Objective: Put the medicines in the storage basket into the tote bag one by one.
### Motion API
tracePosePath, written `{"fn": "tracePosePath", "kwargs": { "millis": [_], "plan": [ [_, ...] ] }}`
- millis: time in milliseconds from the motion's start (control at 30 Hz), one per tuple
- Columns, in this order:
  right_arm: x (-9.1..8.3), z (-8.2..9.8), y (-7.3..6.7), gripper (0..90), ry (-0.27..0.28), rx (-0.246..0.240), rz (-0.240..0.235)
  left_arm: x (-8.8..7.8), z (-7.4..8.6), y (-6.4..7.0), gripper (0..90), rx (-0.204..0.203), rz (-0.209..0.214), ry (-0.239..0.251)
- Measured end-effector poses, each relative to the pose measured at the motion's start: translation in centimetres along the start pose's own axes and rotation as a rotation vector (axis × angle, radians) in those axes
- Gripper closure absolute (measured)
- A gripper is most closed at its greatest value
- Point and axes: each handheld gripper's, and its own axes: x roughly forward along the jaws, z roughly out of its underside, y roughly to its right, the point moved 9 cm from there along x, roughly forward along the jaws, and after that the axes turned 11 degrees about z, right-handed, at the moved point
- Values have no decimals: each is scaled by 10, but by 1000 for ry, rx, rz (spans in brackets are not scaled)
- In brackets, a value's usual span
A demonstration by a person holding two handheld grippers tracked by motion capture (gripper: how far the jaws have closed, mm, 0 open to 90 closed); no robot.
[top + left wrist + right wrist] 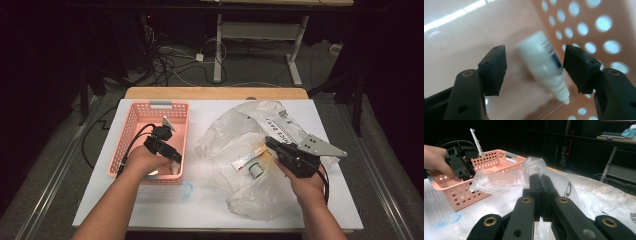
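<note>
My left gripper (171, 161) reaches down into the pink perforated basket (150, 107). In the left gripper view its jaws (535, 62) stand open. A white dropper bottle (541, 60) with a blue label lies blurred between them over the basket floor (461, 32), touching neither pad. My right gripper (270, 143) is shut on a fold of the clear plastic bag (240, 130). The film (499, 181) bunches up above its closed tips (541, 178). A white tube (248, 159) and a small green-capped bottle (256, 171) lie at the bag beside that gripper.
The white table top (150, 210) ends close to the person. A pale blue ring-shaped thing (186, 190) lies in front of the basket. Behind the table are desk legs and cables on the floor. The other hand and its gripper (465, 173) show over the basket (496, 155).
</note>
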Motion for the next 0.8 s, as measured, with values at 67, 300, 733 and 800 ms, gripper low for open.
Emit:
{"fn": "tracePosePath", "kwargs": {
  "millis": [67, 300, 733, 800],
  "plan": [
    [0, 0, 1, 900, -1, -2, 0, 3, 1, 0, 397, 19, -43, -35],
    [-1, 0, 1, 900, 5, -3, 2, 6, 2, 2, 576, 45, -61, -71],
    [-1, 0, 2, 900, 4, -6, 2, -15, 2, 10, 583, 115, -80, 88],
    [0, 0, 2, 900, 2, -6, 1, -19, 3, 12, 582, 125, -87, 117]
  ]
}}
